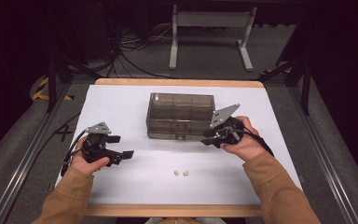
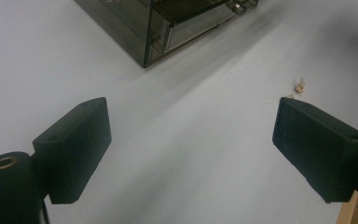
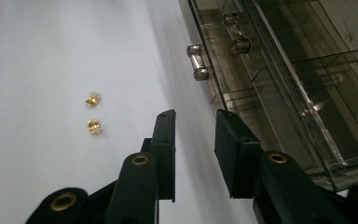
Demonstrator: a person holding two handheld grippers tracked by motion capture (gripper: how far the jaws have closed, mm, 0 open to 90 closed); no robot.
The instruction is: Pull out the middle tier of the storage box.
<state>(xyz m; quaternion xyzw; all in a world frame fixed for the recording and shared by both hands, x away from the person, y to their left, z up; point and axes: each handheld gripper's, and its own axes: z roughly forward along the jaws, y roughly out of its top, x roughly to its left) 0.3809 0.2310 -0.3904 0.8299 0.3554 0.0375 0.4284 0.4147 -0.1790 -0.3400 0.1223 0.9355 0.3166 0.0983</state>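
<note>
box (image 1: 180, 115) mid-table | two small fittings (image 1: 182, 173) before it, well apart

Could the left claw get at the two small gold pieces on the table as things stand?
Probably yes: the left claw stands open, and bare white table lies between it and the gold pieces, with the smoky plastic box farther back, out of the way.

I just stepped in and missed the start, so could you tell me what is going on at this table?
A person holds a gripper in each hand over a white table. The right gripper sits at the front right corner of a smoky clear compartment box, jaws partly open with nothing between them. The left gripper waits wide open, off to the left. Two small gold pieces lie loose nearer the person.
</note>
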